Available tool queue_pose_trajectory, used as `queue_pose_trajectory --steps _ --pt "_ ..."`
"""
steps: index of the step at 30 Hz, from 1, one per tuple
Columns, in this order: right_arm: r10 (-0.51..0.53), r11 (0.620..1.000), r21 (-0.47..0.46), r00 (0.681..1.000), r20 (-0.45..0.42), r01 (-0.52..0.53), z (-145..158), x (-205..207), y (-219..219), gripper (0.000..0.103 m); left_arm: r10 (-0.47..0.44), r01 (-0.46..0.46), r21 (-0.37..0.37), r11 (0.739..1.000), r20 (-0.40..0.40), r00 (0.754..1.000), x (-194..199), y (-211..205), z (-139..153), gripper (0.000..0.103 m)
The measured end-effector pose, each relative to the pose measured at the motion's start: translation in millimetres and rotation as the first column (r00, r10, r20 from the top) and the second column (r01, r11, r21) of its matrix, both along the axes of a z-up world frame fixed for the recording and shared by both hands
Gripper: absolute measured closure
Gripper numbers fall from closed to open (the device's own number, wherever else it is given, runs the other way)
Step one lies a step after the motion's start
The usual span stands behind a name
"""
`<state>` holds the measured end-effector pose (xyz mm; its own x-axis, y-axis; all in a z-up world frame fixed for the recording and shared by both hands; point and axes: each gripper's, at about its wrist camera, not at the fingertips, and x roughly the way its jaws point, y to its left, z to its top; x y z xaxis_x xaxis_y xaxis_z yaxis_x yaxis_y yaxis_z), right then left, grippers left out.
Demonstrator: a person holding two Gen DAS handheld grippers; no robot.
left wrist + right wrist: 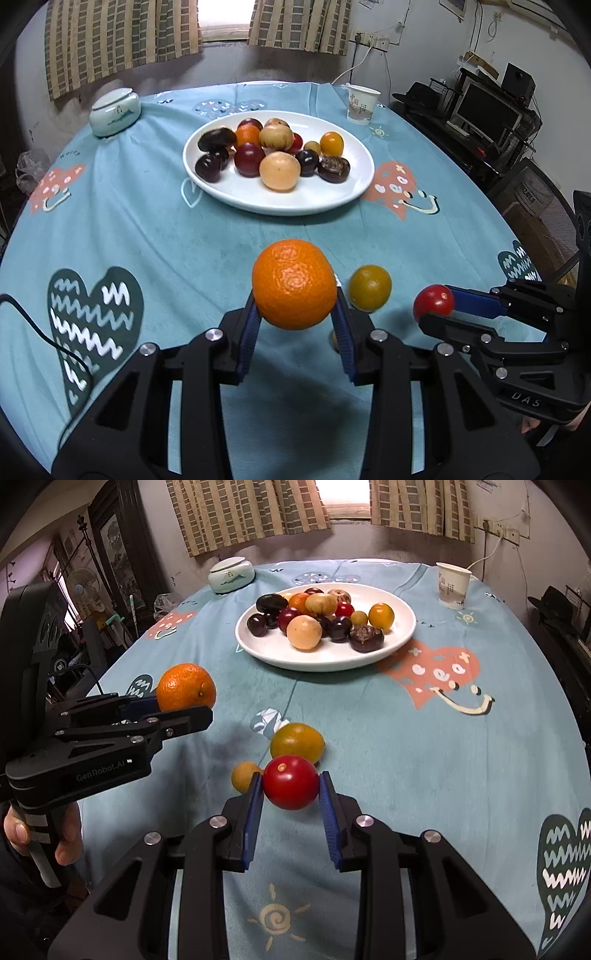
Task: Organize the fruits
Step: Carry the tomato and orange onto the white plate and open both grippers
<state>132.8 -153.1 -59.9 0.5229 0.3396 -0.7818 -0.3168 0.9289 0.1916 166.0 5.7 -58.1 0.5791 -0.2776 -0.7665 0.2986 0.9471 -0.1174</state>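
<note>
On the left, the left gripper (295,317) has its fingers pinching an orange (294,283), held above the counter (166,240). To its right a yellow tomato (370,288) lies on the cloth. Farther right, the right gripper (291,794) pinches a red tomato (290,782). The white plate (295,199) of fruit sits beyond.

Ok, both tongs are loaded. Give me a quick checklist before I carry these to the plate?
1. Left tongs clamped on orange: ok.
2. Right tongs clamped on red tomato: ok.
3. Orange clear of the cloth: ok.
4. Free space on white plate: ok, near rim is bare.
5. Path to the plate clear: ok.
6. Loose fruit left: not ok, yellow-green tomato and small tan fruit remain on the tablecloth.
</note>
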Motion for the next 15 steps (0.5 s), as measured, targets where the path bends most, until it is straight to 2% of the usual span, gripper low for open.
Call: queue_pose_trajectory --steps 7,11,15 --pt "0.024 1.0 -0.017 0.999 0.037 -0.024 19.1 23.6 2.2 0.072 0.011 -0.011 0.012 1.0 0.011 1.0 38.0 10.5 22.7 0.065" --pt "0.022 1.0 -0.021 0.998 0.064 -0.021 32.5 59.0 2.7 0.072 0.01 -0.01 0.028 1.0 0.002 1.0 84.4 8.7 36.6 0.065" --pt "0.019 0.999 -0.044 0.995 0.093 -0.015 39.0 108.2 8.8 0.072 0.0 0.001 0.055 0.998 -0.01 1.0 129.3 -4.3 38.8 0.065"
